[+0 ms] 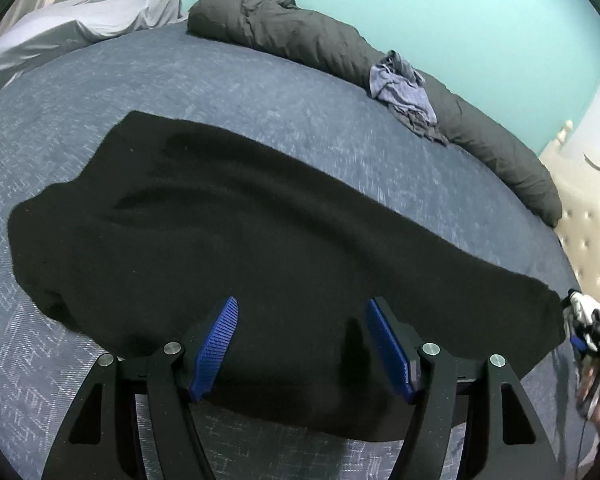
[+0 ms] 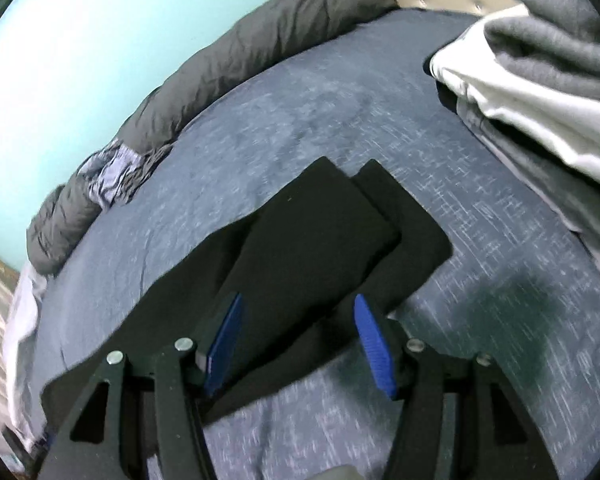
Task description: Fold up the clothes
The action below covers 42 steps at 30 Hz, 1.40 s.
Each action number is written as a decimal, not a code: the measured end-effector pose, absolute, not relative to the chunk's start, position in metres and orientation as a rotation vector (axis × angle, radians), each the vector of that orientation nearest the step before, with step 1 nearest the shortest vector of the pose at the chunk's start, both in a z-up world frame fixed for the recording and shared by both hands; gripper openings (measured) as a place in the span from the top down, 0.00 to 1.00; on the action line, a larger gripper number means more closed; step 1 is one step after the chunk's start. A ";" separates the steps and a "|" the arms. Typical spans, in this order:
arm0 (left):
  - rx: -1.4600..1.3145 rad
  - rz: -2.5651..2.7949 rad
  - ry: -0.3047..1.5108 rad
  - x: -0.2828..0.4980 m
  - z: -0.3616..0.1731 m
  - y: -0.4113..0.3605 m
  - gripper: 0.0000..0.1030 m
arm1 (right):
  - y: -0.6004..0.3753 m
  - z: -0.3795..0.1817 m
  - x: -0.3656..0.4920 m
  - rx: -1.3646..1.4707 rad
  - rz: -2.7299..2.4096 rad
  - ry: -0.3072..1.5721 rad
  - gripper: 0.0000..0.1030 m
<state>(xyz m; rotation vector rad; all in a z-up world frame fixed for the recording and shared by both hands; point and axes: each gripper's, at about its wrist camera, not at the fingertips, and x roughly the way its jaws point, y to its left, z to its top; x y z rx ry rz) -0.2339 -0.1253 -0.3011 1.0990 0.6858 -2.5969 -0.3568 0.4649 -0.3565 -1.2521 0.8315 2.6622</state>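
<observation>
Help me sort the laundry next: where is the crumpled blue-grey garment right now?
The crumpled blue-grey garment lies at the far edge of the bed, draped on the rolled dark grey duvet by the turquoise wall; the right wrist view shows it far left.

The bed (image 1: 260, 92) is covered by a blue sheet; a black garment (image 1: 260, 248), a grey duvet (image 1: 320, 40) and stacked clothes (image 2: 540, 80) are laid on it.
</observation>
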 end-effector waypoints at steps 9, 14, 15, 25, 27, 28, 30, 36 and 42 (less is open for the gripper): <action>1.107 -2.602 0.654 -0.237 -0.307 -0.115 0.31 | 0.492 -0.390 -0.390 -1.234 2.519 0.910 0.43; 1.113 -2.597 0.625 -0.237 -0.309 -0.112 0.31 | 0.495 -0.391 -0.398 -1.203 2.537 0.784 0.66; 1.116 -2.597 0.621 -0.237 -0.310 -0.112 0.31 | 0.495 -0.390 -0.397 -1.196 2.537 0.755 0.74; 1.120 -2.606 0.627 -0.234 -0.308 -0.113 0.31 | 0.511 -0.337 -0.375 -1.037 2.618 0.575 0.95; 1.124 -2.609 0.625 -0.235 -0.307 -0.112 0.31 | 0.516 -0.340 -0.377 -1.082 2.588 0.536 0.95; 1.125 -2.611 0.624 -0.234 -0.306 -0.112 0.31 | 0.518 -0.345 -0.378 -1.117 2.563 0.525 0.95; 1.126 -2.613 0.626 -0.234 -0.306 -0.112 0.31 | 0.519 -0.361 -0.381 -1.186 2.509 0.513 0.95; 1.130 -2.618 0.638 -0.232 -0.306 -0.115 0.31 | 0.518 -0.375 -0.376 -1.188 2.450 0.503 0.74; 1.128 -2.616 0.642 -0.232 -0.305 -0.115 0.31 | 0.503 -0.336 -0.381 -1.068 2.615 0.346 0.52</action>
